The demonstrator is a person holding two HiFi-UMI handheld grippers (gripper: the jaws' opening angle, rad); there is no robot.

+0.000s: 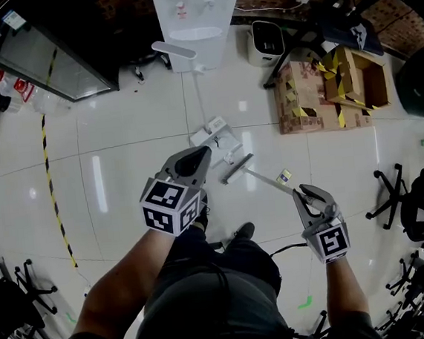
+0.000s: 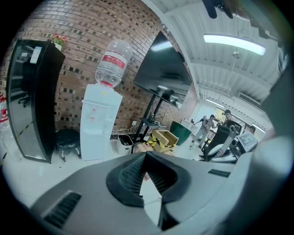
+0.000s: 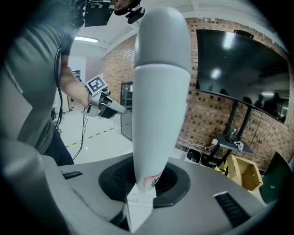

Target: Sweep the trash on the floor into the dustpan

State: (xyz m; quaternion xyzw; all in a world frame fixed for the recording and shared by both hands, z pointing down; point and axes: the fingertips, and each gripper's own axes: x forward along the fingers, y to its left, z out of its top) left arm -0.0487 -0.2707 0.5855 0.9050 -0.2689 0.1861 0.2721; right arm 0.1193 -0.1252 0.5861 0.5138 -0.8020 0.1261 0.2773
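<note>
Glossy white tiled floor [image 1: 123, 173]; right gripper [image 1: 308, 193] clamps smooth tapered white plastic broom handle [image 3: 158, 92], its long axis slanting floorward, head up-left in head view; left gripper [image 1: 198, 157] jaws together, empty.

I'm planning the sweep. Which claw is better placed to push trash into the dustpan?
Right. The right claw holds the broom, whose head lies by the dustpan; the left claw holds nothing.

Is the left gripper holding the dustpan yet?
No, the left gripper has nothing between its fingers, and the dustpan stands apart on the floor.
</note>
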